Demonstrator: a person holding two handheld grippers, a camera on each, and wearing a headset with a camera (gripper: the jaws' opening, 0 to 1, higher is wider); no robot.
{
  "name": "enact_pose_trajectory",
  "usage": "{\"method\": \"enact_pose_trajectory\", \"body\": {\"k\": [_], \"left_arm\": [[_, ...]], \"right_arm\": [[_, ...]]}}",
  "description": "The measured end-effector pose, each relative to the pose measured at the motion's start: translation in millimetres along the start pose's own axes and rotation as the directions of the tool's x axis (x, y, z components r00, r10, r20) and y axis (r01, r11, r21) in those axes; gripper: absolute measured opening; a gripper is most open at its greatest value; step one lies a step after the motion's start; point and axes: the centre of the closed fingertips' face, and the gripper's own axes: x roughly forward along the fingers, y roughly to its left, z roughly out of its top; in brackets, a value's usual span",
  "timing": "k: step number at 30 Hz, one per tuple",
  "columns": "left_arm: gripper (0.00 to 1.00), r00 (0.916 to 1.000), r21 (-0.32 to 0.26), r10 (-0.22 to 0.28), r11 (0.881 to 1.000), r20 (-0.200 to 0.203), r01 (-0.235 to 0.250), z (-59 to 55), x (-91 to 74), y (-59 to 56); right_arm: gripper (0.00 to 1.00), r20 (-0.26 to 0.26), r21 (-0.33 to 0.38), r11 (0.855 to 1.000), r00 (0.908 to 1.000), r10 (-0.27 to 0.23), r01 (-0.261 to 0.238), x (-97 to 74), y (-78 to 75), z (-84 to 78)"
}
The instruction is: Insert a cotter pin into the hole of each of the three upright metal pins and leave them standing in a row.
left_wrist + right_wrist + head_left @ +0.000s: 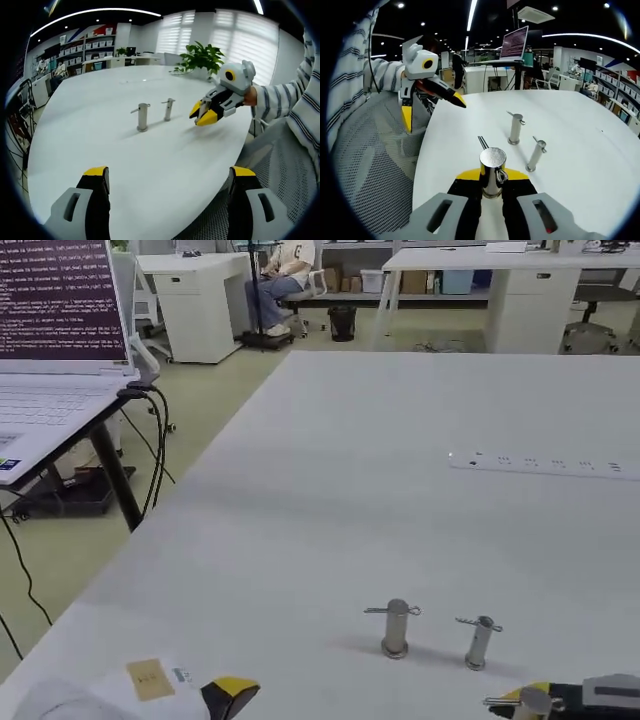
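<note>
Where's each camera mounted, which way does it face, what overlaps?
Head view: on the headset, facing forward-down over the workbench at two upright metal pins; left tool and right tool tips at bottom edge.
Left gripper view: on the left tool, facing across the workbench toward the right tool; own jaws apart, striped sleeve.
Right gripper view: on the right tool, jaws shut on a third pin, facing the left tool and laptop.
Shared: all see both upright metal pins.

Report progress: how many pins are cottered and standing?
Done: two upright steel pins stand on the white table, cotter pins through both. In hand: right tongs grip the third steel pin, cotter pin seemingly through it. Remaining: stand it in the row.
</note>
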Motion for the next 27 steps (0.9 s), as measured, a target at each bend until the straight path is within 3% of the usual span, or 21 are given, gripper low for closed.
{"method": "enact_pose_trajectory", "body": {"k": [7, 13, 24, 27], "left_arm": [[0.99, 0.9988, -0.035, 0.035, 0.999, 0.034, -0.034, 6.2, -3.9, 9.2], [0.99, 0.9991, -0.038, 0.038, 0.999, 0.017, -0.037, 2.2, -5.8, 10.3], [0.97, 0.9996, -0.013, 0.018, 1.0, -0.023, -0.018, -5.6, -4.4, 2.1], [0.95, 0.9996, -0.009, 0.017, 1.0, -0.023, -0.017, -5.5, -4.7, 1.7]], "right_arm": [[0.09, -0.01, 0.054, 0.993, 0.9942, -0.107, 0.108, -13.9, -37.3, -13.1], [0.09, -0.026, 0.074, 0.984, 0.9869, -0.16, 0.161, -18.8, -60.8, -22.9], [0.09, -0.017, 0.096, 0.982, 0.9866, -0.162, 0.163, -13.9, -80.0, -29.9], [0.09, 0.018, 0.099, 0.985, 0.9898, -0.141, 0.139, -11.8, -82.7, -26.9]]}}
